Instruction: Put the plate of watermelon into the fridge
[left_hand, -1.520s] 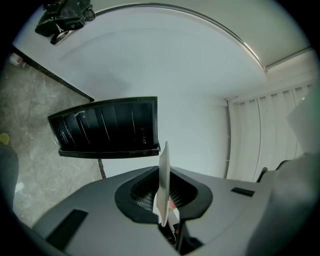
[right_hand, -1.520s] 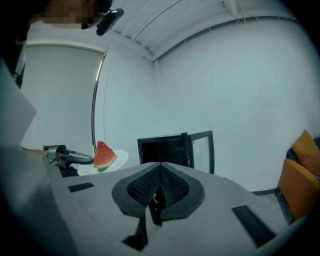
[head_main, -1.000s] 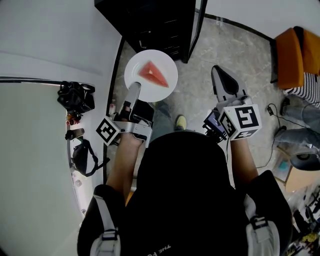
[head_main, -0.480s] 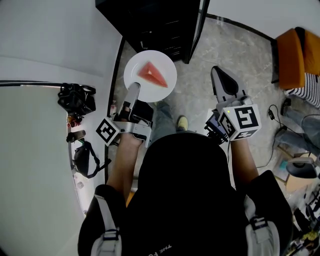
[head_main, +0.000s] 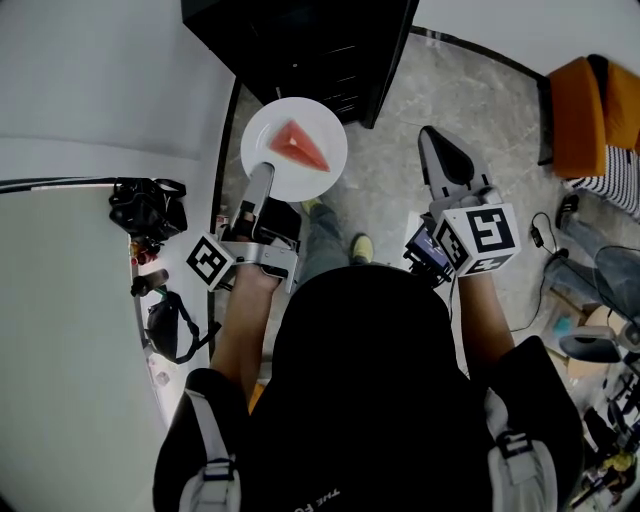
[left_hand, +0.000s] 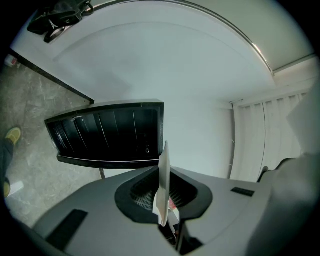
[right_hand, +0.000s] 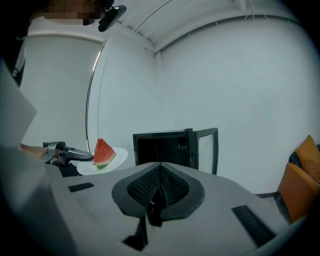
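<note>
A white plate carries a red watermelon wedge. My left gripper is shut on the plate's near rim and holds it level in front of the open black fridge. In the left gripper view the plate shows edge-on between the jaws, with the fridge beyond. My right gripper is shut, empty, to the right of the plate. In the right gripper view the plate with the wedge hangs left of the fridge, whose glass door stands open.
A black bag and small items lie on a ledge at the left. An orange chair stands at the right. Stone floor lies in front of the fridge. The person's shoe is below the plate.
The plate and my left gripper have moved slightly forward and left, toward the fridge opening. The right gripper has stayed about where it was.
</note>
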